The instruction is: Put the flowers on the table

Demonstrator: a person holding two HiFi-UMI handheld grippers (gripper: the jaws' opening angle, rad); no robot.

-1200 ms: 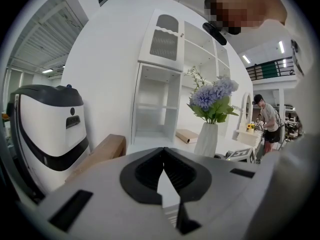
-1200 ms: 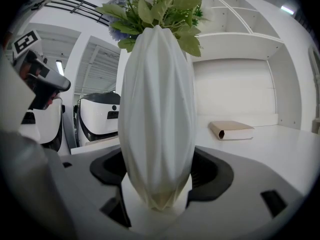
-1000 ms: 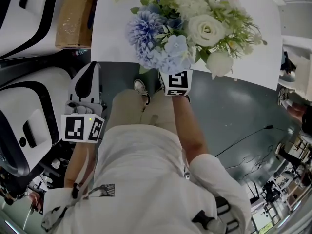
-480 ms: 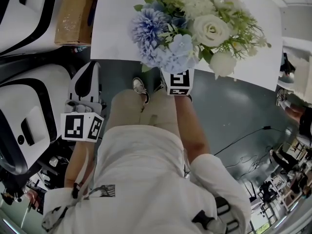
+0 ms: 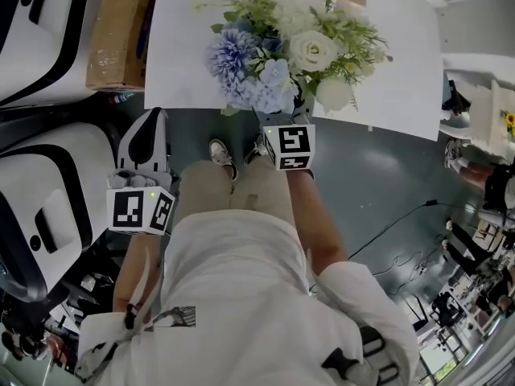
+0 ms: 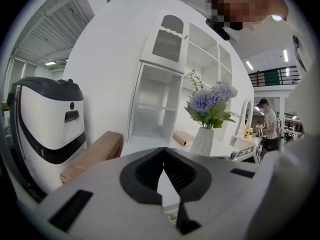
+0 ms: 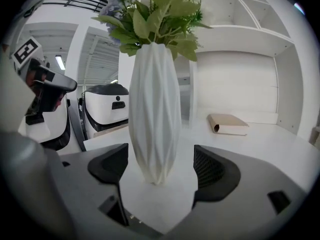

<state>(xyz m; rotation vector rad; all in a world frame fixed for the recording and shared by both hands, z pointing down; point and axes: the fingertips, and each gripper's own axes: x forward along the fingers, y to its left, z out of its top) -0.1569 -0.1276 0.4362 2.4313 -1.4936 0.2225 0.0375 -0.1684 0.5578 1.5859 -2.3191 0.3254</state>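
While the flowers (image 5: 282, 55) stand in their vase (image 7: 152, 114) on the white table (image 5: 181, 63), close to its near edge, the long axis runs straight up: base on the tabletop, stems rising from the mouth, blooms spread at the top. The bunch mixes pale blue, ball-shaped heads with cream-white roses and plenty of green leaves and thin sprigs. The vase is matt white, ribbed with long slanting facets, widest at mid-height and narrowing toward its foot.

The right gripper (image 7: 160, 166) has just been opening its jaws; they stand wide with the vase's foot between them, both pads clear of it. The only marking to read is the black-and-white square pattern on each gripper's cube.

The left gripper (image 6: 164, 171) is held low at the person's side, well apart from the vase, jaws together on nothing. Farther back on the table lies a tan, book-like packet (image 7: 227, 124). A cardboard box (image 5: 117, 30) lies just beside the table's left edge, next to a white-and-black machine (image 6: 47, 124), and a white shelf unit (image 6: 165, 84) rises behind the table.
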